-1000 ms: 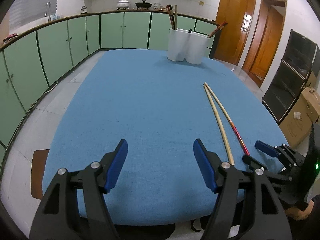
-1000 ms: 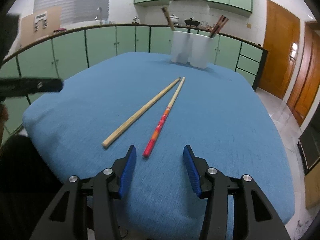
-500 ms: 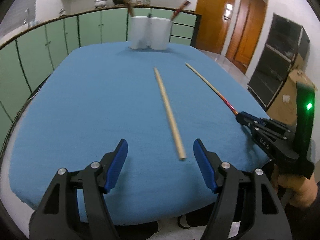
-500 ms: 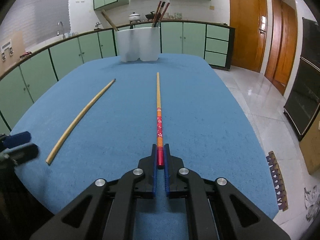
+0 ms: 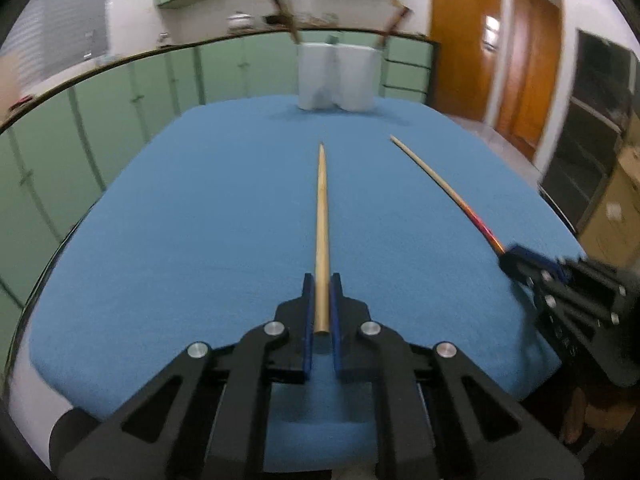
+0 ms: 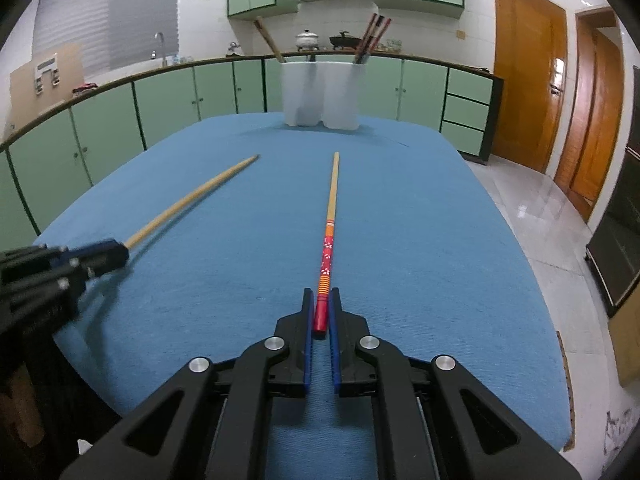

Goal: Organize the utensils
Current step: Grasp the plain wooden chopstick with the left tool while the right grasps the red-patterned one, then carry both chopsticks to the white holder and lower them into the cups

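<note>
Nothing stands between the white twin-cup utensil holder [image 6: 321, 94] and the chopsticks on the blue tablecloth [image 6: 420, 220]. Nearer than it, the left gripper [image 5: 320, 280] pinches a plain bamboo chopstick [image 5: 322, 216], and the right gripper [image 6: 321, 294] pinches a red-handled patterned chopstick [image 6: 329, 236]. Green kitchen cabinets [image 6: 168, 100] stand behind the holder.

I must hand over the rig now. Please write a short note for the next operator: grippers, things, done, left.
Left gripper: shut on the plain chopstick, thick end.
Right gripper: shut on the red-handled chopstick, red end.
Both tips point toward the white holder at the far side of the blue table; it already contains several chopsticks.
Done: both chopsticks gripped.
Left: carry each to the holder and drop it in; which compartment I cannot tell.
</note>
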A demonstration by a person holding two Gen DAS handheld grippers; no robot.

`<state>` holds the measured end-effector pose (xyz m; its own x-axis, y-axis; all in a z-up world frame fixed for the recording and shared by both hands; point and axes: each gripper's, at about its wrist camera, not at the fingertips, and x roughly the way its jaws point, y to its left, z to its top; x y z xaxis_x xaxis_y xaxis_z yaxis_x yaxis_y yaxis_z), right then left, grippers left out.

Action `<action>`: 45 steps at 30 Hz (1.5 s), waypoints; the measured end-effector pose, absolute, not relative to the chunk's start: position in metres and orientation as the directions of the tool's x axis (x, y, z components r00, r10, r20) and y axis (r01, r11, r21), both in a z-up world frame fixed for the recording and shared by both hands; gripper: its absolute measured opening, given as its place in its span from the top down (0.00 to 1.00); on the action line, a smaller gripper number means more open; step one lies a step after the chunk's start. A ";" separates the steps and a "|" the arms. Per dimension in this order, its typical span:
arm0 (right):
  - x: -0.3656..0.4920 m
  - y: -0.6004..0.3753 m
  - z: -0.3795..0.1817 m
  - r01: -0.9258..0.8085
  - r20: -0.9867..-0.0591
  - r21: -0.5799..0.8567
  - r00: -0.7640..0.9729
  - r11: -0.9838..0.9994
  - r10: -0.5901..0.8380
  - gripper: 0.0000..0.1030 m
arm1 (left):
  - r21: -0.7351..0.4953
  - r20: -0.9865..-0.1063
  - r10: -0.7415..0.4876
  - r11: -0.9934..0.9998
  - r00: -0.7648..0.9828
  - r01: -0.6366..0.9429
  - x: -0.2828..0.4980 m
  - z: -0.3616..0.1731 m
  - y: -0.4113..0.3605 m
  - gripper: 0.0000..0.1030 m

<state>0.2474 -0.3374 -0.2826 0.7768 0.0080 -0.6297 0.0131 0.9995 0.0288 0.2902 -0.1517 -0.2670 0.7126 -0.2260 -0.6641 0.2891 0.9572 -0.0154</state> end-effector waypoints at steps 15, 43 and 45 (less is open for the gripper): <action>0.240 -0.333 -0.268 0.034 -0.643 0.056 0.765 0.998 0.011 0.93 | -0.088 -0.703 -0.289 0.942 0.650 0.324 0.298 -0.261 -0.141 0.94; 0.299 -0.348 -0.069 -0.109 -0.667 0.050 0.736 0.993 0.114 0.95 | -0.064 -0.614 -0.386 0.894 0.688 0.444 0.329 -0.082 -0.148 0.94; 0.310 -0.347 -0.066 -0.116 -0.679 0.050 0.725 0.992 0.119 0.95 | -0.069 -0.622 -0.391 0.890 0.678 0.451 0.335 -0.079 -0.150 0.94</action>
<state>0.3098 -0.3467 -0.0659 0.7247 0.1187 -0.6788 -0.1157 0.9920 0.0500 0.3354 -0.1503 -0.0788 0.6783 -0.3914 -0.6219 0.4506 0.8901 -0.0687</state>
